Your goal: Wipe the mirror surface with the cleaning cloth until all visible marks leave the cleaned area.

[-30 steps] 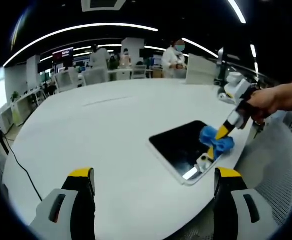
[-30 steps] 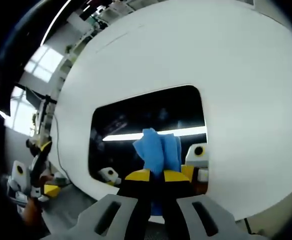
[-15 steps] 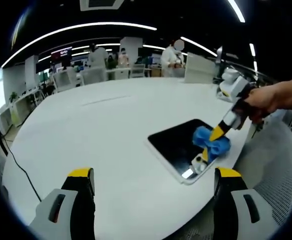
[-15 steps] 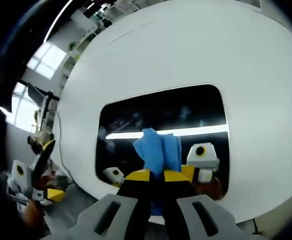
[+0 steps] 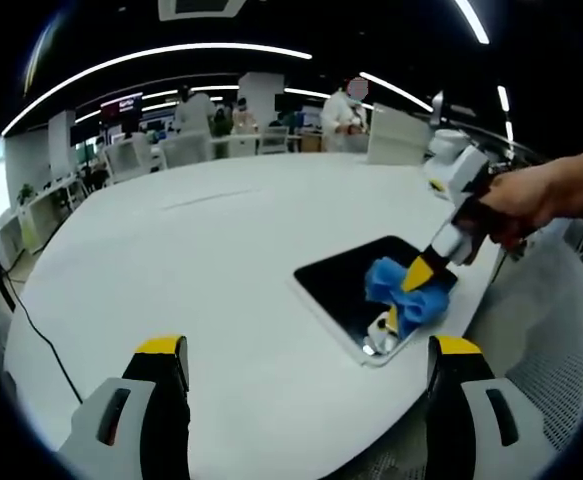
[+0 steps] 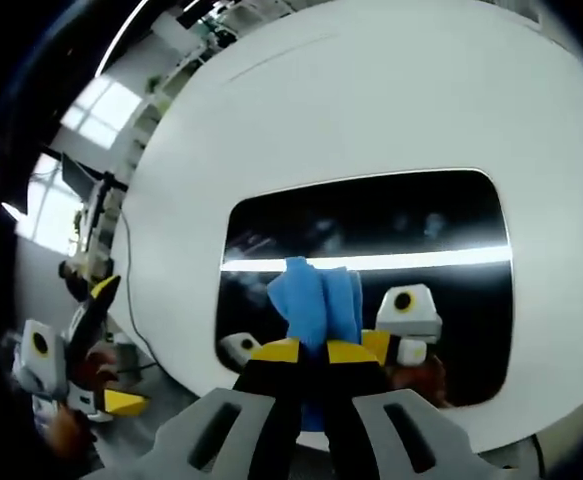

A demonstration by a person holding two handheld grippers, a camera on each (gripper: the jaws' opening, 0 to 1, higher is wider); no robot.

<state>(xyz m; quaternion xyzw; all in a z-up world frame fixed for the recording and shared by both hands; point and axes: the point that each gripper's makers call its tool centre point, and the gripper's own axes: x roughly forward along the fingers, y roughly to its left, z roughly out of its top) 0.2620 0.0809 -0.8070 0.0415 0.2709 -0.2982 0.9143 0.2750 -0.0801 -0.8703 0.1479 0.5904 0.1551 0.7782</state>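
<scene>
White table [image 5: 201,260] — right tongs [image 6: 311,351] pinching blue cloth [image 6: 316,300] against mirror [image 6: 371,235], left tongs [image 5: 306,360] spread.

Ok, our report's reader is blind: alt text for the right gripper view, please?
The right gripper, jaws shut on a blue cleaning cloth, presses it onto a dark mirror lying flat on a white table. The glass reflects a ceiling light strip and the gripper.

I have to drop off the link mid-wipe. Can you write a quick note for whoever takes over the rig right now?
Right gripper: shut on the blue cloth, pressing it on the mirror.
Left gripper: open, holding nothing, above the white table, short of the mirror.
Mirror lies flat near the table's edge.
Done: wiping is under way.
Left: I cannot tell whether any marks remain on the glass; check it, then finish wiping.
</scene>
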